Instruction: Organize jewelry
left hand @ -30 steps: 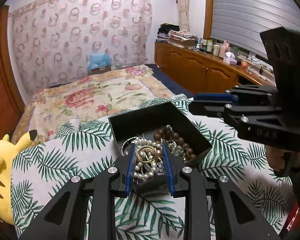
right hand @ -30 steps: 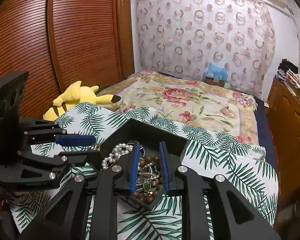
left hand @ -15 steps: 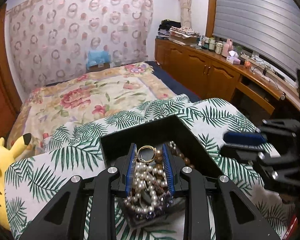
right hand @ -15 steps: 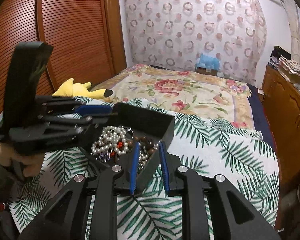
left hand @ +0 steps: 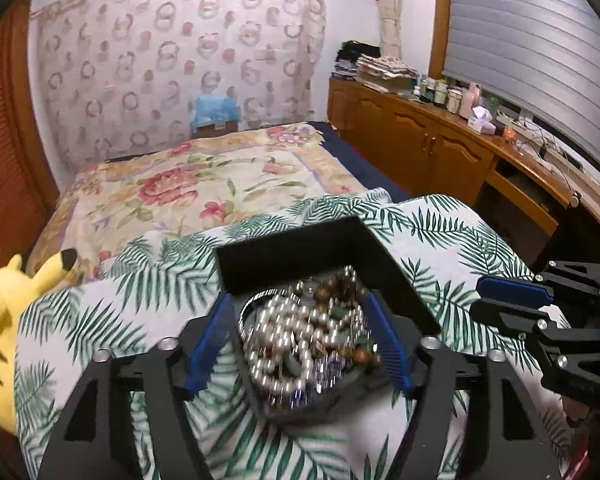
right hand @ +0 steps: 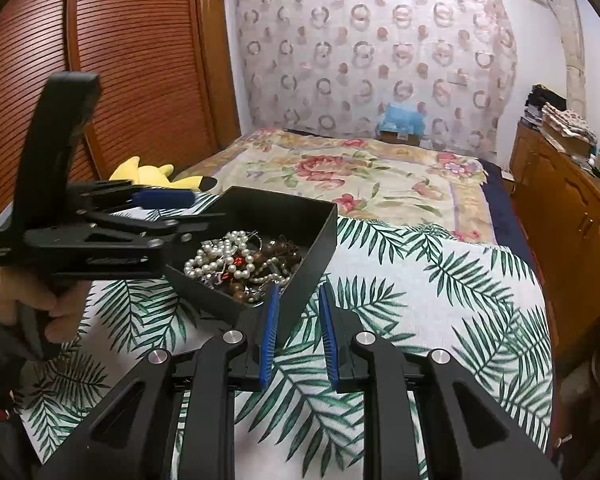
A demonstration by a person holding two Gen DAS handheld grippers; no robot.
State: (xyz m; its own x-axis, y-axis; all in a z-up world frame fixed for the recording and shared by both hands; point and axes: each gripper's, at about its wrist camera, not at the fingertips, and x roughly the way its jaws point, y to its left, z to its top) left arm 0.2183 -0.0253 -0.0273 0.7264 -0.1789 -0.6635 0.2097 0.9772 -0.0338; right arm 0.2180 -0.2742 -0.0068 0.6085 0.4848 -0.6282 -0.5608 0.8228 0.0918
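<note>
left tongs [left hand: 300, 344] are now spreading wide around the near corner of the black jewelry box [left hand: 296, 248], having let go. right tongs [right hand: 296, 320], parted, are straddling its corner. box with tangled pearl strands [right hand: 220, 258] is tilting above the palm-print bedspread [right hand: 440, 300]; sorting not begun.

Box [right hand: 300, 240] ahead of the tongs: matt black, smooth walls. Jewelry [left hand: 312, 332] inside: glossy pearl beads, brown wood-like beads. Cloth [right hand: 420, 300] beneath: woven, leaf-printed; wardrobe doors [right hand: 132, 60] far left: ribbed, varnished wood.
</note>
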